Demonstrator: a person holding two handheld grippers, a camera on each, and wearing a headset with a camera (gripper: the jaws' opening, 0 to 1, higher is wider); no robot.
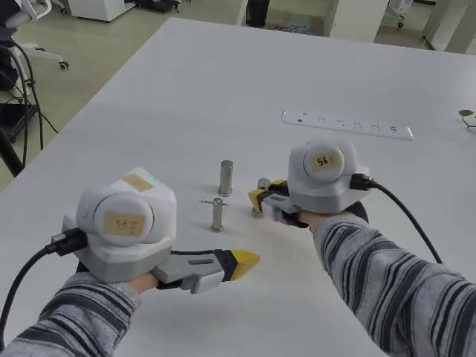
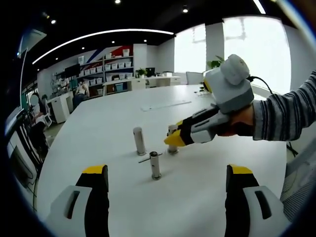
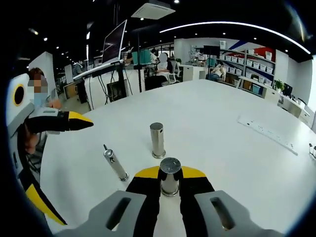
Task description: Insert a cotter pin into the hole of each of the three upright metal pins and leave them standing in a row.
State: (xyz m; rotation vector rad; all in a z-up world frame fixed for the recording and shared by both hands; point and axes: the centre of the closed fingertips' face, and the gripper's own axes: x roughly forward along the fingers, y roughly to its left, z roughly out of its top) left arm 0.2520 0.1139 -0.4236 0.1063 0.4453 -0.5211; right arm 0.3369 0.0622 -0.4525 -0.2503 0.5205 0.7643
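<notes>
Three metal pins [image 2: 139, 140] stand upright near the middle of the tabletop [image 1: 186, 89]. The front pin [image 1: 217, 214], nearest the person's edge, already carries a cotter pin [image 1: 207, 201] across its upper end. The rear pin [image 1: 226, 177] stands free, its upper end bare as far as can be told. The third pin [image 3: 170, 166] is clamped below its head between the jaws of the right hand-held gripper [image 3: 170, 174]. The left hand-held gripper [image 2: 167, 170] is spread wide and empty, toward the person's edge and apart from the pins.

Step in hand, by judgement: steady the third pin for fitting.
1. Keep the grip below the head so the upper end is free.
2. Keep the shaft vertical and the base flat on the tabletop.
3. Turn the cross hole, too small to see here, toward the left hand-held gripper.
4. Avoid knocking the two neighbouring pins, which stand near.
</notes>
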